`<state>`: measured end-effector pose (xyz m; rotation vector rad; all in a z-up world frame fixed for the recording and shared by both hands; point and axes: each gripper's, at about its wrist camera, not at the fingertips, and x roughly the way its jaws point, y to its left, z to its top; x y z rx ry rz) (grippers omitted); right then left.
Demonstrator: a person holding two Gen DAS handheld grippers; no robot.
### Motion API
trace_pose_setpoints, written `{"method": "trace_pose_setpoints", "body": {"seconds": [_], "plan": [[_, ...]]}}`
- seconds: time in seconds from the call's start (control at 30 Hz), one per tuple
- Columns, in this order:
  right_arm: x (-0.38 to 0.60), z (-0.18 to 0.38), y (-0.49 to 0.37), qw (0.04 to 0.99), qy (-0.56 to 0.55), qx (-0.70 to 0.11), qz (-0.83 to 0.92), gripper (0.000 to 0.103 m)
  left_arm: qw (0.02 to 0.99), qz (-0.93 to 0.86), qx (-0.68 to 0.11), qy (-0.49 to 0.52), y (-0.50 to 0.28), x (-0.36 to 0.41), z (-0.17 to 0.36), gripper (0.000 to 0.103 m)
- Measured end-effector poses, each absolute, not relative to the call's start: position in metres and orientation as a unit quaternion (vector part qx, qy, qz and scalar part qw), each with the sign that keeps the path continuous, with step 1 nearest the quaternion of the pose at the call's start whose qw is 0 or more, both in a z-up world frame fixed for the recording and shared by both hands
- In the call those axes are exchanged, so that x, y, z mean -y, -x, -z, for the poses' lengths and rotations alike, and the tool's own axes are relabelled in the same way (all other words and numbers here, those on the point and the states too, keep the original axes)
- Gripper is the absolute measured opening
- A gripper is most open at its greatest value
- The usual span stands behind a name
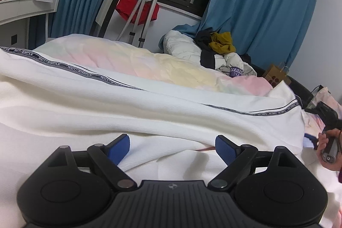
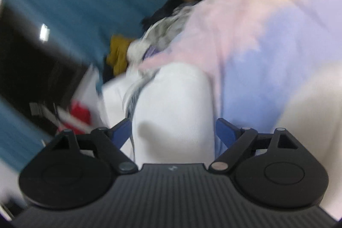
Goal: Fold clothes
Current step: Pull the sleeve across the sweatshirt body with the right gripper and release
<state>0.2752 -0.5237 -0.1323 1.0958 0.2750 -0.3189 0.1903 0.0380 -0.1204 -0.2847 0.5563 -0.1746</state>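
A white garment (image 1: 149, 112) lies rumpled across the bed, over a pastel quilt (image 1: 171, 65), with a dark lettered tape running along its seam. Long soft ridges cross it, so it is neither flat nor squarely folded; from here I cannot say whether it is being spread out or gathered in.

The left gripper (image 1: 172, 147) sits low over the cloth with its blue pads spread wide and nothing between them; the fabric lies right under and just ahead of the fingers. The right gripper (image 2: 173, 131) is also wide apart, and a rounded white fold of the garment (image 2: 171, 104) bulges up between its fingers without being pinched (that view is badly smeared, so finer detail is lost).

To handle this well, I would say each gripper wants a single layer at an edge or corner, not a bunched ridge, and the two should pull evenly so the seam tape stays straight.
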Motion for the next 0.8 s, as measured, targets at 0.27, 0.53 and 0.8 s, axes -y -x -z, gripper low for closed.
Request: {"method": "trace_pose_setpoints", "body": {"seconds": [0.27, 0.53, 0.8], "plan": [[0.531, 0.158, -0.312, 0.817, -0.526, -0.191, 0.139, 0.058, 0.944, 0.085, -0.28, 0.155, -0.192, -0.038, 0.127, 0.089], [0.502, 0.122, -0.328, 0.877, -0.416, -0.182, 0.16, 0.011, 0.943, 0.084, -0.282, 0.156, -0.194, -0.038, 0.129, 0.09], [0.499, 0.094, -0.269, 0.902, -0.333, -0.097, 0.258, 0.009, 0.942, 0.086, -0.278, 0.164, -0.19, -0.04, 0.124, 0.09]]}}
